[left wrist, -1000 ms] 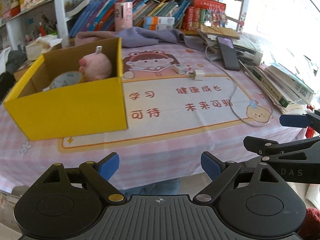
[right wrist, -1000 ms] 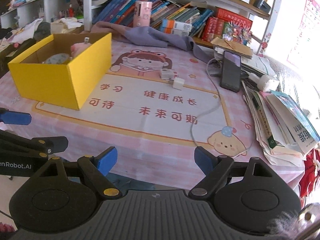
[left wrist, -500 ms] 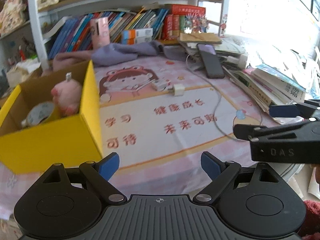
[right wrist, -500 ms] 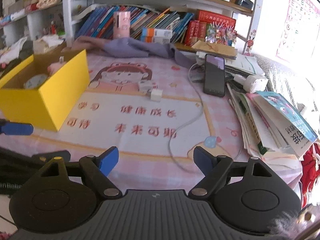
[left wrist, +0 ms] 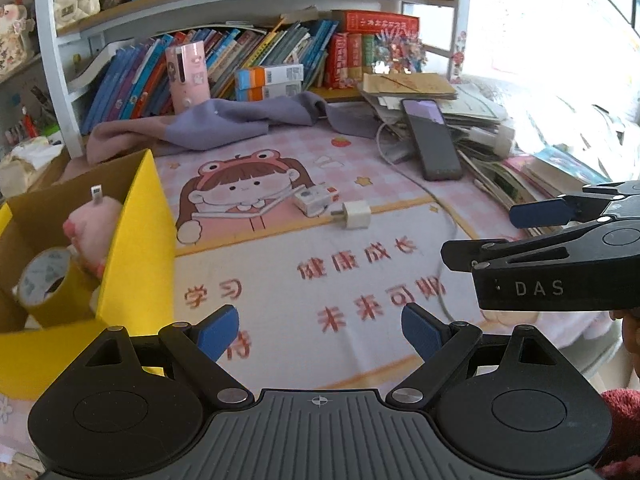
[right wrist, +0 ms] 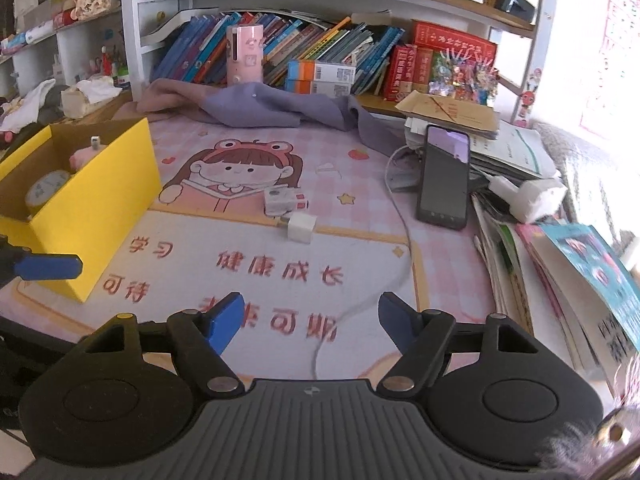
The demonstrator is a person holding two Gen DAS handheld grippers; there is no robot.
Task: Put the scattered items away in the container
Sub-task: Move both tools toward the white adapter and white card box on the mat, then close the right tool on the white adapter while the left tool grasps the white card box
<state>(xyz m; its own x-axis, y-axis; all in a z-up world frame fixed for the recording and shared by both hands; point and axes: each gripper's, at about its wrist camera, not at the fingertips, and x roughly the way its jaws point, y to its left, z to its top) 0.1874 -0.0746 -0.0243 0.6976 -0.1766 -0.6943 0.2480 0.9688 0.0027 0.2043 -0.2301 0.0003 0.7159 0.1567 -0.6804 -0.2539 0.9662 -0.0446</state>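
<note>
Yellow box (left wrist: pixel 136 240): 1, holds 1 tape roll (left wrist: pixel 48 284), 1 pink plush (left wrist: pixel 94 224) | mat: 1 white charger (right wrist: pixel 302 228), 1 small box (right wrist: pixel 286 200) | left gripper (left wrist: pixel 320 332), right gripper (right wrist: pixel 310 316): both spread, empty

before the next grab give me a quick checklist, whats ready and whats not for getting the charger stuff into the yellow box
1. Left gripper open and holding nothing: ok.
2. Right gripper open and holding nothing: ok.
3. White charger plug lies free on the mat, nothing on top: ok.
4. Small white box sits right next to the plug; whether they touch: cannot tell.
5. Yellow box open on top, with room beside the tape roll and pink plush: ok.
6. Either gripper at the plug: not ok, both are short of it.
</note>
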